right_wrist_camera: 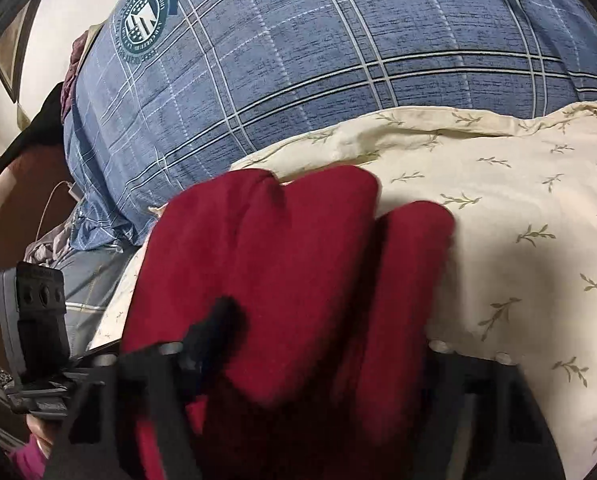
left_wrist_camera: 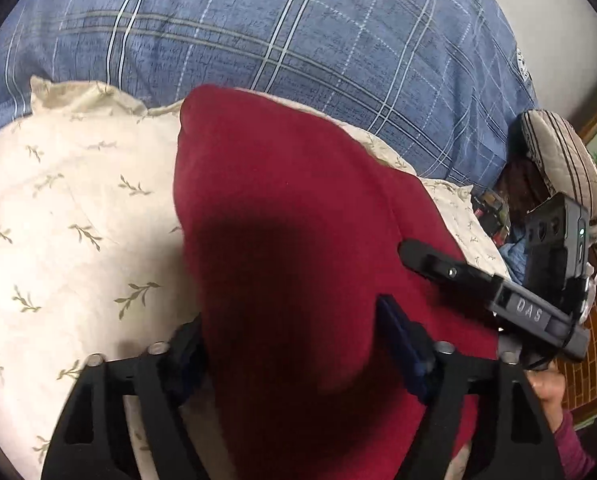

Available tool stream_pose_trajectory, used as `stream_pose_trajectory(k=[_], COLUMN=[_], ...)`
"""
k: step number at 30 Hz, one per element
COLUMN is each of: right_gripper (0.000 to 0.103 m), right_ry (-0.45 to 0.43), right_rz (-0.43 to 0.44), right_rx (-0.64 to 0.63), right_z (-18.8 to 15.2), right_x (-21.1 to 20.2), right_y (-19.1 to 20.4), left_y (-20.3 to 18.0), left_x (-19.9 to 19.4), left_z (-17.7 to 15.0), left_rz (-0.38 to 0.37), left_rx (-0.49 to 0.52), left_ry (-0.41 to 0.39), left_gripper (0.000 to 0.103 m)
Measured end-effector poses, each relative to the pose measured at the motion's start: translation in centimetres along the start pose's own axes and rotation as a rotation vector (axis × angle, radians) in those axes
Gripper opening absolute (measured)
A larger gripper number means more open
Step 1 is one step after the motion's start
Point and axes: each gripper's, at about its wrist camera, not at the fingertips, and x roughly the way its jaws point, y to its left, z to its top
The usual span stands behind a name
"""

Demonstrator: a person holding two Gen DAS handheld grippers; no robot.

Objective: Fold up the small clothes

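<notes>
A dark red garment (left_wrist_camera: 290, 216) lies on a cream leaf-print pillow (left_wrist_camera: 70, 208). In the left wrist view my left gripper (left_wrist_camera: 294, 344) has its fingers spread wide, with the red cloth lying between and over them. My right gripper (left_wrist_camera: 430, 264) shows there at the right, its fingertip on the cloth's right edge. In the right wrist view the red garment (right_wrist_camera: 282, 256) is doubled into two lobes and covers my right gripper (right_wrist_camera: 322, 364). Only the left finger (right_wrist_camera: 214, 328) shows, and I cannot see the jaws meet. The left gripper (right_wrist_camera: 38, 320) stands at the far left.
A blue plaid quilt (left_wrist_camera: 298, 40) is piled behind the pillow and also shows in the right wrist view (right_wrist_camera: 338, 60). A striped cushion (left_wrist_camera: 562, 160) and dark clutter lie at the right edge of the bed. A white cable (right_wrist_camera: 54, 204) hangs at the left.
</notes>
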Motion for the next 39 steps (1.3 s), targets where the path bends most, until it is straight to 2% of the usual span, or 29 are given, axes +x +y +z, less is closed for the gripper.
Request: stream_pose_trajectory(k=[1,2,3,5,10,13,15,16,17,19,20,21,23,25,28,30,31,32,33,35,38,39], right_gripper=[0.049,0.042,0.041,0.035,0.035,0.035,0.036,0.041,0.041,0.042,0.042,0.044,0.059,0.061,0.060,0.055,0.034,0.021,0.019,0.007,0.007,0.007], right_ry=[-0.006,-0.008,-0.001,0.009,0.036,0.047,0.056,0.071,0.091,0.089,0.048,0.014,-0.042,-0.045,-0.008,0.012,0.030,0.040,0.027,-0.012,-0.066,-0.058], right_rz=[0.016,0.034,0.065,0.132,0.161,0.195,0.187,0.162,0.093,-0.020,-0.026,-0.012,0.020,0.014,0.000,-0.052,-0.061,-0.059,-0.046,-0.030,-0.062,-0.079], right_rx=[0.010,0.027,0.040,0.050,-0.014,-0.026,-0.025,-0.004,0.018,0.044,0.056,0.055,0.015,-0.041,-0.074,-0.071,-0.061,-0.039,-0.025,-0.045,-0.131,-0.138], right_z=[0.1,0.1,0.1,0.0,-2.5,-4.7,-6.2,-6.7,-7.3,-8.0,-8.4,-8.7,-9.4,-10.2,-10.8,-11.0,-11.1,-11.2,-11.2,-11.4,-11.4,-11.3], right_x=[-0.5,-1.2,-2.0,-3.3,-4.9,-5.6,-4.9,-4.3,-3.6,-3.9,-5.3,-6.4,-8.5,-8.6,-6.0,-3.5,-2.6,-1.9,-2.0,-3.5,-5.2,-4.9], right_y=[0.2,0.4,0.9,2.1,8.1,9.9,9.9,9.5,8.9,8.2,8.0,8.2,9.6,11.4,13.0,13.0,12.7,12.2,11.9,11.8,12.6,12.4], left_y=[-0.2,-0.4,-0.6,-1.5,-2.8,-1.8,-1.0,-0.2,0.6,2.0,2.6,2.8,2.9,2.8,2.6,2.2,1.9,1.8,2.0,2.2,2.2,2.3], left_x=[-0.7,-1.3,-2.3,-4.7,-10.8,-13.6,-14.6,-14.6,-14.4,-13.8,-13.9,-14.2,-14.9,-14.9,-14.9,-15.4,-15.6,-15.8,-15.9,-16.2,-16.2,-16.1], left_z=[0.0,0.0,-0.2,-0.5,-2.6,-4.4,-5.8,-6.6,-7.1,-8.3,-8.9,-9.3,-9.9,-10.4,-11.1,-12.3,-12.7,-13.1,-13.3,-13.7,-14.2,-14.3], left_rz=[0.001,0.003,0.000,-0.033,0.019,0.054,0.081,0.102,0.127,0.231,0.269,0.276,0.276,0.260,0.279,0.301,0.309,0.312,0.311,0.308,0.301,0.299], left_rx=[0.007,0.013,0.019,0.024,0.051,0.039,0.028,0.007,-0.009,-0.032,-0.037,-0.036,-0.053,-0.079,-0.064,-0.026,-0.010,0.001,0.005,0.002,0.004,0.005], left_ry=[-0.009,-0.014,-0.018,-0.027,-0.052,-0.070,-0.072,-0.059,-0.048,-0.033,-0.056,-0.081,-0.134,-0.158,-0.177,-0.208,-0.219,-0.227,-0.231,-0.242,-0.261,-0.261], left_gripper=[0.059,0.051,0.047,0.045,0.045,0.045,0.046,0.047,0.048,0.053,0.057,0.062,0.067,0.067,0.067,0.067,0.067,0.067,0.067,0.070,0.078,0.080])
